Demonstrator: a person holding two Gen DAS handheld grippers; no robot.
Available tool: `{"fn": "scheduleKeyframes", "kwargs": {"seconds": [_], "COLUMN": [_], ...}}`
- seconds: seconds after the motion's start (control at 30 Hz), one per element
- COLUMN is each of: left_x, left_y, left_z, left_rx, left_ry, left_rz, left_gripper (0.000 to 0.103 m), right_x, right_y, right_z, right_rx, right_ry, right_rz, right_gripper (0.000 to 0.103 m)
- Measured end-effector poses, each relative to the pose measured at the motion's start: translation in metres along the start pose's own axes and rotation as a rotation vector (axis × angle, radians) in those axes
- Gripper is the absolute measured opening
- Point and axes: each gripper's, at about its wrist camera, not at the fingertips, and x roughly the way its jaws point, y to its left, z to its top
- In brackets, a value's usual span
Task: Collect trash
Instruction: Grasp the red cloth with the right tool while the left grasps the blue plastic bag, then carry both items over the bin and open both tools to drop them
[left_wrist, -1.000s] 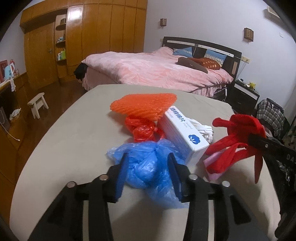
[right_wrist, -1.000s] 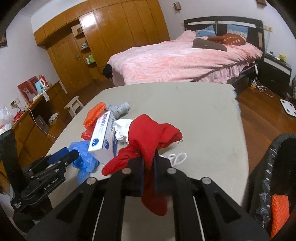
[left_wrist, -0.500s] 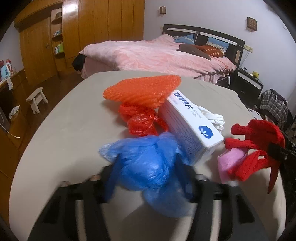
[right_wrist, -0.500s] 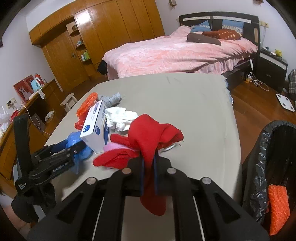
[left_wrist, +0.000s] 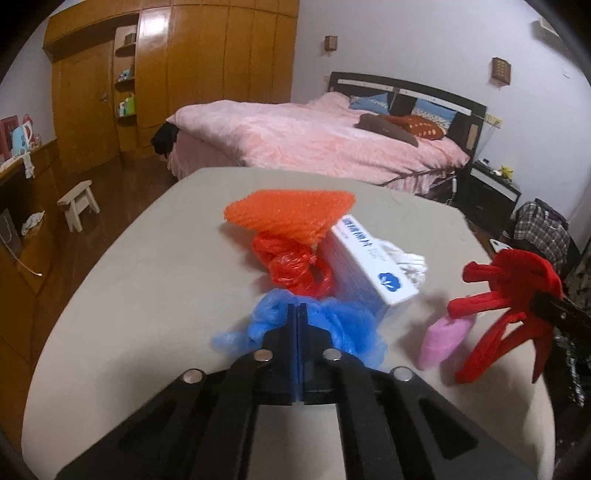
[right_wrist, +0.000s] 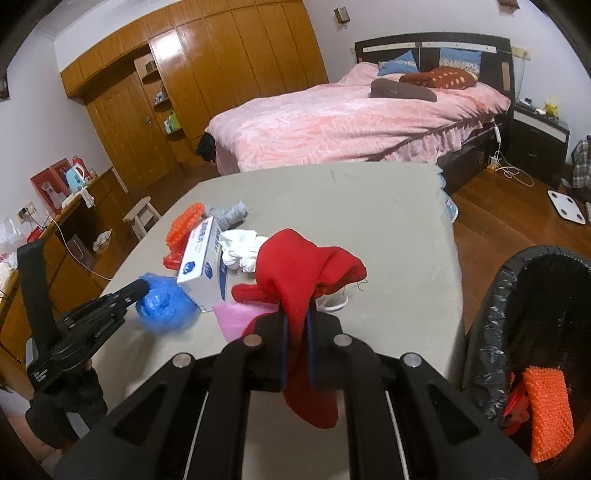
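A crumpled blue plastic bag (left_wrist: 343, 325) lies at the near edge of the beige table (left_wrist: 147, 280), thin and glossy with many small folds. The left gripper (left_wrist: 297, 314) has its two blue-padded fingers pressed together on the bag's near side, pinching a fold of the film; in the right wrist view its black tip sits against the bag's rounded lump (right_wrist: 164, 306).

The right gripper (right_wrist: 295, 325) pinches a soft red knit glove (right_wrist: 299, 266) between narrowly set fingers, the fabric draping limp above and below the jaws, its floppy fingers hanging out to the side (left_wrist: 506, 295).

Just beyond the blue bag stands a white rectangular tissue box (left_wrist: 369, 266) with blue print, its end face touching or nearly touching the bag. Beside it lies a knotted red plastic bag (left_wrist: 291, 266), shiny and wrinkled, and on top of that an orange foam net sleeve (left_wrist: 291, 212) with a bumpy mesh texture. A bunched white cloth (right_wrist: 240, 251) rests behind the box, and a grey fabric piece (right_wrist: 229, 214) farther back. A small pink soft item (left_wrist: 445, 339) lies on the table under the glove.

To the right of the table stands a bin with a crinkled black liner (right_wrist: 495, 332); inside it lies another orange foam net (right_wrist: 548, 410).
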Motion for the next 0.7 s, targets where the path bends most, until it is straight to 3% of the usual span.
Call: {"fn": "scheduleKeyframes", "kwargs": {"seconds": [0.33,0.7], "left_x": [-0.023,-0.066], "left_y": [-0.011,-0.049], "left_z": [-0.004,0.016], "left_rx": [0.028,0.088], "left_ry": [-0.012,-0.100], "left_rz": [-0.035,-0.116], "left_gripper": [0.000,0.000], "right_x": [-0.021,-0.062], "right_y": [0.001,-0.007], "right_z": [0.000,0.007], "right_rx": [-0.005,0.002], "right_ry": [-0.024,-0.090], "right_rz": [-0.004,-0.025], "right_gripper": [0.007,0.007]}}
